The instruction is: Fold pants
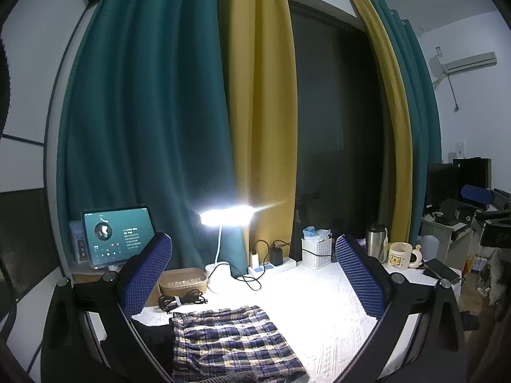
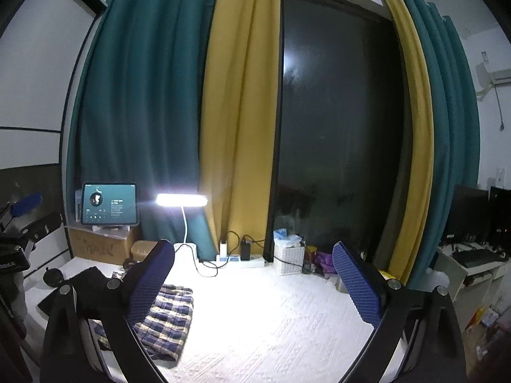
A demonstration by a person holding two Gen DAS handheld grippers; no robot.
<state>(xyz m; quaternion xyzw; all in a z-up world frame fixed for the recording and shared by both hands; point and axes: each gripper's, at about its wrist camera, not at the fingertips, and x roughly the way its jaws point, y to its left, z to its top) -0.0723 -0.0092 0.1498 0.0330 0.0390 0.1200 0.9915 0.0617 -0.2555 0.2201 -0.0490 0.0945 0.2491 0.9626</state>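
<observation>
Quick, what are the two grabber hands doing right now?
Left gripper: open, holding nothing, above the plaid pants.
Right gripper: open, holding nothing, pants off to its left.

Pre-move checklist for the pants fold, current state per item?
1. Left gripper open and holding nothing: ok.
2. Right gripper open and holding nothing: ok.
3. Plaid pants lying flat on the white table cover, already in a compact rectangle: ok; whether another fold is needed, cannot tell.
4. Bare cover to the right of the pants for working: ok.
5. Black cable bundle just behind the pants' far edge, apart from it: ok, but close.
6. Dark cloth at the pants' left side, overlap with the pants: cannot tell.
</observation>
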